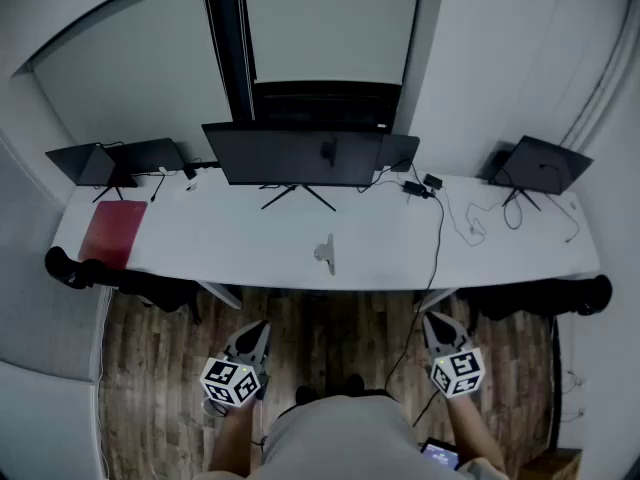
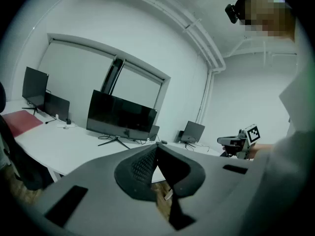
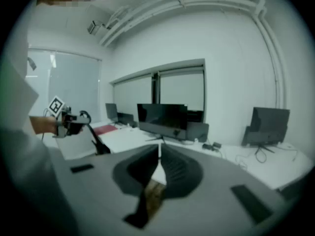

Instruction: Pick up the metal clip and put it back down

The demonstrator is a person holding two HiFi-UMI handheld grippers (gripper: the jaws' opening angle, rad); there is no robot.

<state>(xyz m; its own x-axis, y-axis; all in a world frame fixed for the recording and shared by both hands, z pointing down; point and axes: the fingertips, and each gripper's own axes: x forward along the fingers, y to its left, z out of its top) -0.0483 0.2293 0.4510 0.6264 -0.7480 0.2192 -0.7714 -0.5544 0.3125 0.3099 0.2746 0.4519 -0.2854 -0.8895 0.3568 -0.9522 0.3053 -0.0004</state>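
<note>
While nothing is in reach, the left tool [image 1: 257, 330] and right tool [image 1: 433, 323] hang with jaws closed and empty, short of the surface's [image 1: 220, 243] near edge, where the metal clip [image 1: 325, 253] lies midway, untouched.

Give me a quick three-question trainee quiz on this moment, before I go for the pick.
1. True or false: the metal clip is held in the left gripper.
2. Where does the clip lie? A) on the red folder; B) on the white desk near its front edge, in front of the big monitor; C) on the wooden floor.
3. Fill in: the left gripper and the right gripper both have their jaws ____.

Key: 1 false, since both grippers hang low, short of the desk; 2 B; 3 shut, with nothing between them.
</note>
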